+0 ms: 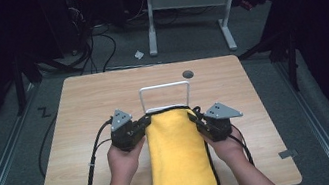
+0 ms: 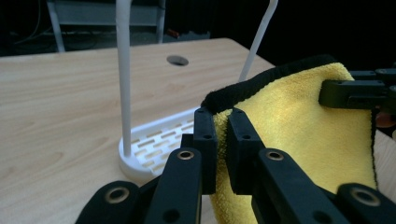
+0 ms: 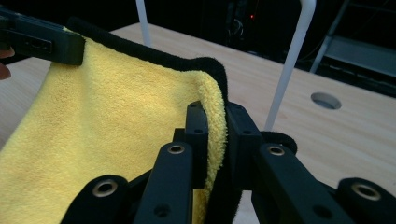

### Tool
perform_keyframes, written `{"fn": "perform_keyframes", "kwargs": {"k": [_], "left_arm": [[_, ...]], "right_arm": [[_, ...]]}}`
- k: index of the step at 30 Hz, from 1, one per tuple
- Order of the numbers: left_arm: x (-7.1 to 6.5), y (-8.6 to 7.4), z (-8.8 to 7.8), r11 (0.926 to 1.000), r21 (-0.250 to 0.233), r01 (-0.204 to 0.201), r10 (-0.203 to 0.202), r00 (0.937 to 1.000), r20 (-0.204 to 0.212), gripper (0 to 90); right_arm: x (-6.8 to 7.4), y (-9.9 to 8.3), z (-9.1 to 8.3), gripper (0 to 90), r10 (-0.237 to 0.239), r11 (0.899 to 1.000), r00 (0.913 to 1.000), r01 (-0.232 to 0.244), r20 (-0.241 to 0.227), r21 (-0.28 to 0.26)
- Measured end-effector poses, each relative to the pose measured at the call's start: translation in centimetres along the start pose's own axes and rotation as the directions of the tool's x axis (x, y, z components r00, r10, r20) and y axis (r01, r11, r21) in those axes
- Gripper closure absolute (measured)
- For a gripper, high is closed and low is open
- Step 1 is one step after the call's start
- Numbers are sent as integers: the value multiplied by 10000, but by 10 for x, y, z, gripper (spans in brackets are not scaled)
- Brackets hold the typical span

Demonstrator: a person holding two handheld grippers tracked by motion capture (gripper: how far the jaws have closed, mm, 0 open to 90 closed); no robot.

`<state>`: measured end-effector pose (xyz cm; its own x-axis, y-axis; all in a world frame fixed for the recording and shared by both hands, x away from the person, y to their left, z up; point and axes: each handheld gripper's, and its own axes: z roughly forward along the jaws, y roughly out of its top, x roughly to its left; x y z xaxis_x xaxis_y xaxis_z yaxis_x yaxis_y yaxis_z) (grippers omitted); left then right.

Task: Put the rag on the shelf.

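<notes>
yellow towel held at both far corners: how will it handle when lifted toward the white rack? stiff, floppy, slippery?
Likely floppy: the yellow towel sags between the left gripper and right gripper, its near end trailing on the table. Probably light, since pinches on its edge carry it. The fuzzy pile suggests little slip. The thin white rack might tip if the towel drags on it.

Towel: bright yellow pile, edged all round with a black border. Rack: white throughout, its wire hoop plain, its base patterned with rows of short slots. Desk: pale wood grain, light tan, with one dark grey round hole. Left tongs and right tongs: matte black, brass-coloured rivets at the joints, each topped by a grey three-cornered plate. Floor: grey carpet.
</notes>
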<state>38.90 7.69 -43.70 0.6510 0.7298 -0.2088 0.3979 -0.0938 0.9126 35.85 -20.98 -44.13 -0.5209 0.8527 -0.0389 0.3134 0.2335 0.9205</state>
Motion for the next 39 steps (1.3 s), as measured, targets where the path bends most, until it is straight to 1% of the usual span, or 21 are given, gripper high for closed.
{"fn": "perform_keyframes", "kwargs": {"k": [5, 9, 11, 13, 15, 20, 27, 28, 33, 36, 39], "left_arm": [[-1, 15, -6, 9991, -403, -133, 132, 9999, -50, 836], [-2, 26, -12, 9971, -721, -224, 220, 9997, -70, 836], [-3, 31, -14, 9956, -900, -243, 239, 9997, -62, 836], [-3, 36, -17, 9938, -1063, -332, 328, 9994, -48, 836], [-4, 41, -20, 9918, -1214, -403, 399, 9992, -55, 837], [-7, 53, -26, 9856, -1585, -597, 594, 9982, -67, 838], [-10, 70, -33, 9767, -1966, -854, 851, 9963, -103, 839], [-10, 73, -34, 9745, -2058, -889, 885, 9960, -108, 839], [-11, 84, -38, 9679, -2268, -1084, 1075, 9941, -163, 843], [-11, 91, -41, 9616, -2480, -1173, 1159, 9931, -203, 842], [-11, 95, -42, 9585, -2546, -1285, 1264, 9917, -245, 843]], "right_arm": [[-1, 15, -3, 814, -105, 9990, 9999, 108, 79, -425], [-1, 26, -6, 814, -91, 9970, 9999, 99, 99, -773], [0, 32, -7, 815, -110, 9956, 9999, 120, 110, -927], [0, 37, -9, 815, -226, 9938, 9996, 243, 166, -1081], [0, 42, -11, 814, -198, 9917, 9997, 215, 146, -1268], [-1, 55, -17, 814, -299, 9859, 9993, 329, 204, -1639], [-2, 71, -23, 814, -384, 9786, 9990, 423, 234, -2016], [-2, 73, -24, 815, -368, 9783, 9990, 408, 234, -2032], [-2, 84, -27, 815, -482, 9720, 9984, 533, 282, -2288], [-2, 91, -29, 814, -493, 9680, 9983, 551, 299, -2450], [-2, 96, -30, 815, -476, 9655, 9985, 529, 267, -2550]]}}
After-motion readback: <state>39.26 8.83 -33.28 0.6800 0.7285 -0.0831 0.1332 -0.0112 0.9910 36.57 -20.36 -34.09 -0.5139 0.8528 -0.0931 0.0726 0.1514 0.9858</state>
